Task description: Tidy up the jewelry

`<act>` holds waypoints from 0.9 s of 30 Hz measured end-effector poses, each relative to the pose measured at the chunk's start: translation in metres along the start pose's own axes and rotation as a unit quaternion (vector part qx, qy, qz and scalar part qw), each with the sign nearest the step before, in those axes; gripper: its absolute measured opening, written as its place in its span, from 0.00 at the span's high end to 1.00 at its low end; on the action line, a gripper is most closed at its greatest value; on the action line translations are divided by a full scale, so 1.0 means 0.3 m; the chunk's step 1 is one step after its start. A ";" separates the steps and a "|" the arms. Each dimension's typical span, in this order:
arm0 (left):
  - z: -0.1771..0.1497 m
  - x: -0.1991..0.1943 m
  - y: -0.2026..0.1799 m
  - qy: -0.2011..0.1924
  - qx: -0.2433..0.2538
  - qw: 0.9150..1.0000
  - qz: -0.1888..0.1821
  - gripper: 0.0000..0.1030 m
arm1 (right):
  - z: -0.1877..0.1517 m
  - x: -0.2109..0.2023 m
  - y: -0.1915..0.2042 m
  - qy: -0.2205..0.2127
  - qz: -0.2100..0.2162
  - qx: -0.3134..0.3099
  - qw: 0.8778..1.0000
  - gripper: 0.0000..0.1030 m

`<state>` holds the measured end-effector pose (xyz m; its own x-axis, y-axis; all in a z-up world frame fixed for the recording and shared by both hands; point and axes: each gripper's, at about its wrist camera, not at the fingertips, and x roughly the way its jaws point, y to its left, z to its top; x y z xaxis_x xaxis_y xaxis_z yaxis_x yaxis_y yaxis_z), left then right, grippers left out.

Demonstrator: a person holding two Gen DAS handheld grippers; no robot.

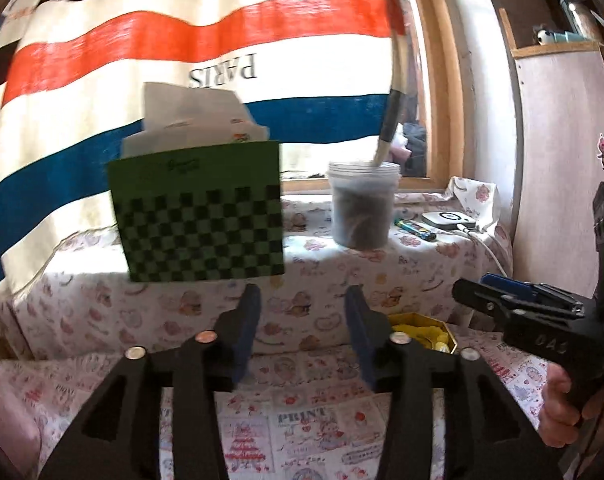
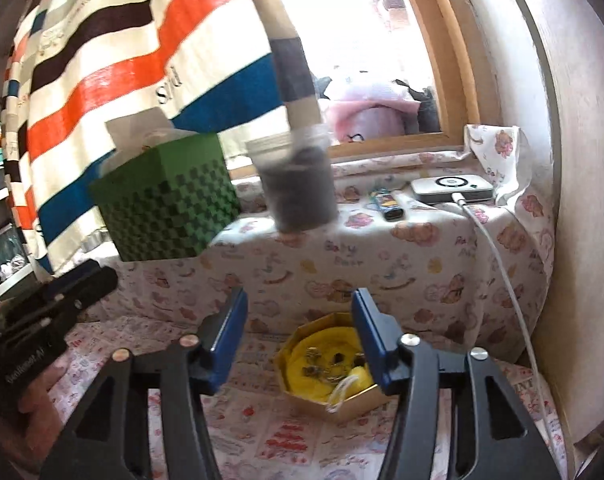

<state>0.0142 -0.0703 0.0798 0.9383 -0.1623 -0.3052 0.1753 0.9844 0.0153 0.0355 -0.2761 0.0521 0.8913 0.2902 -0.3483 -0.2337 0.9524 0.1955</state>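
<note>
A gold hexagonal box (image 2: 333, 376) with yellow lining sits on the patterned cloth, holding several small jewelry pieces (image 2: 321, 364) and a pale cord. My right gripper (image 2: 300, 308) is open and empty, raised above and just behind the box. In the left wrist view the box (image 1: 425, 330) peeks out behind the right finger. My left gripper (image 1: 303, 300) is open and empty, to the left of the box. Each gripper shows at the edge of the other's view.
A green checkered box (image 2: 166, 208) with papers and a clear tub (image 2: 298, 184) of dark contents stand on the raised cloth-covered ledge. A white device (image 2: 451, 189) with a cable and a lighter (image 2: 385, 202) lie at the right. A striped blanket hangs behind.
</note>
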 end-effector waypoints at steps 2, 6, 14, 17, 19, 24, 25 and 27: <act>-0.019 -0.008 0.022 -0.004 0.000 1.000 0.010 0.40 | -0.005 -0.013 0.017 -0.007 -0.003 -0.007 1.000 0.34; -0.060 -0.012 0.069 -0.010 0.000 1.000 0.025 0.20 | -0.022 -0.010 0.046 -0.015 -0.014 -0.028 0.999 0.26; -0.179 0.073 0.164 0.012 -0.011 0.998 0.056 0.09 | -0.115 0.065 0.068 -0.018 -0.057 -0.025 0.998 0.10; -0.198 0.076 0.170 0.007 -0.010 0.998 0.058 0.06 | -0.143 0.079 0.100 -0.028 -0.073 -0.057 0.995 0.06; -0.205 0.076 0.166 0.005 -0.007 0.998 0.056 0.05 | -0.158 0.084 0.126 -0.028 -0.077 -0.079 0.993 0.05; -0.234 0.088 0.141 0.002 0.020 0.996 0.086 0.04 | -0.191 0.085 0.162 -0.041 -0.081 -0.103 0.991 0.02; -0.239 0.085 0.146 -0.005 0.014 0.996 0.091 0.04 | -0.192 0.085 0.164 -0.041 -0.082 -0.101 0.991 0.01; -0.242 0.093 0.164 -0.004 -0.001 0.995 0.095 0.04 | -0.190 0.079 0.162 -0.048 -0.082 -0.098 0.991 0.00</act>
<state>0.0273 -0.0215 0.0028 0.9570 0.0258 -0.2889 -0.0059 0.9976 0.0695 0.0230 -0.2178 0.0012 0.9540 0.1293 -0.2707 -0.1458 0.9884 -0.0419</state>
